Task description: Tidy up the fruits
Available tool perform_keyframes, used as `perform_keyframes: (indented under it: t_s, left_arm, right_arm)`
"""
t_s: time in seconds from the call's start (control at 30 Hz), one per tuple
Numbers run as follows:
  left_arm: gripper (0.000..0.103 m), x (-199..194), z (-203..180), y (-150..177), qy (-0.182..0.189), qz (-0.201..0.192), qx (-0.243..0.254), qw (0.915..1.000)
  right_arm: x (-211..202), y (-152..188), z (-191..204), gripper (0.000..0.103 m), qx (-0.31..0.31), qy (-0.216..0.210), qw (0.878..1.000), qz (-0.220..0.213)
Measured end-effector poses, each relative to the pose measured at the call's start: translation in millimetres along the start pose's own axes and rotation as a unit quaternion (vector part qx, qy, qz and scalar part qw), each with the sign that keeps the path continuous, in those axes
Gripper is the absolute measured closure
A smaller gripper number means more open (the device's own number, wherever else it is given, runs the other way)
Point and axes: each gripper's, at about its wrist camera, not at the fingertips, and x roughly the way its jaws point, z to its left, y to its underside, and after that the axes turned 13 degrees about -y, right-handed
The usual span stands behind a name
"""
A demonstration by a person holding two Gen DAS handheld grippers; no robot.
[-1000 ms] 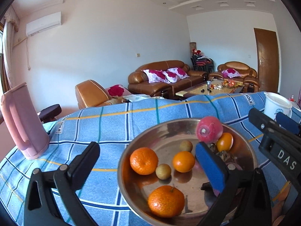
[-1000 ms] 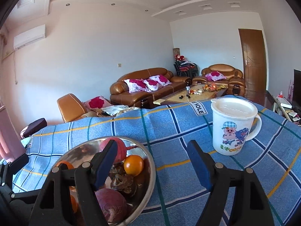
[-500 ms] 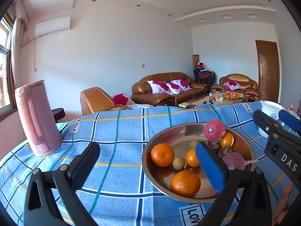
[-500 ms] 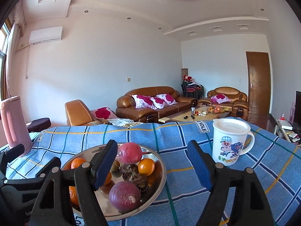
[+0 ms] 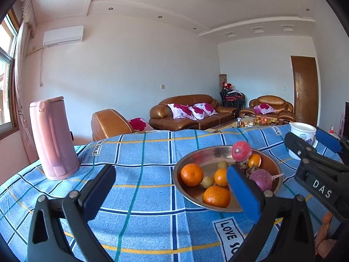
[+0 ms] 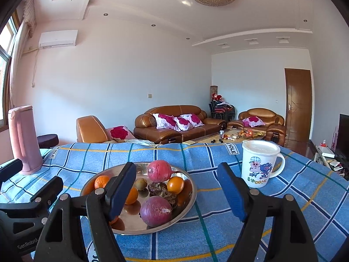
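Observation:
A shiny metal bowl (image 5: 187,159) (image 6: 187,198) sits on the blue checked tablecloth, filled with oranges (image 5: 191,174) (image 6: 175,184), small brownish fruits (image 5: 207,181), a red round fruit (image 5: 241,150) (image 6: 159,171) and a purple one (image 5: 260,179) (image 6: 156,211). My left gripper (image 5: 170,184) stands open, in front of the bowl's left half, with nothing between its fingers. My right gripper (image 6: 176,184) is open too, in front of the bowl's right side, holding nothing. The right gripper also shows at the right edge of the left wrist view.
A pink kettle (image 5: 52,137) (image 6: 23,138) stands at the table's left. A white lidded mug (image 6: 259,163) (image 5: 302,138) with a cartoon print stands right of the bowl. Brown sofas and a coffee table lie beyond the table's far edge.
Both grippers have drawn back from the bowl and tilted up; the bowl now looks smaller and farther, and more cloth shows in front of it. Both stay open and hold nothing.

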Motion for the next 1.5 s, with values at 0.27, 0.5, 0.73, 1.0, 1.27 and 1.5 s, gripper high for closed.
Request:
perform_keyframes:
  t_s: [0.27, 0.5, 0.73, 1.0, 1.27, 1.5]
  left_arm:
    - [0.0, -11.3, 12.4, 3.5, -0.001, -0.005, -0.016, 0.9999]
    - [0.0, -12.7, 15.3, 4.7, 0.001, -0.006, -0.018, 0.9998]
    - [0.0, -13.7, 14.5, 4.7, 0.0, -0.008, -0.016, 0.9998]
    - [0.0, -14.0, 13.1, 4.6, -0.002, -0.007, -0.016, 0.9999]
    - [0.0, -15.9, 12.2, 4.7, -0.006, -0.008, -0.017, 0.9998]
    - [0.0, -16.8, 12.5, 5.1, -0.006, -0.009, -0.017, 0.9998]
  right_arm:
    - [-12.5, 1.3, 6.7, 0.025, -0.001, 0.002, 1.0, -0.011]
    - [-18.5, 2.1, 10.5, 0.025, -0.003, -0.005, 1.0, -0.022]
    - [-18.5, 3.0, 9.1, 0.024, 0.004, -0.003, 1.0, -0.02]
    - [-17.7, 1.8, 13.2, 0.024, -0.005, -0.006, 1.0, -0.022]
    - [-18.2, 2.0, 13.6, 0.024, -0.007, -0.002, 1.0, -0.023]
    - [-18.6, 1.5, 14.2, 0.024, -0.008, -0.002, 1.0, -0.021]
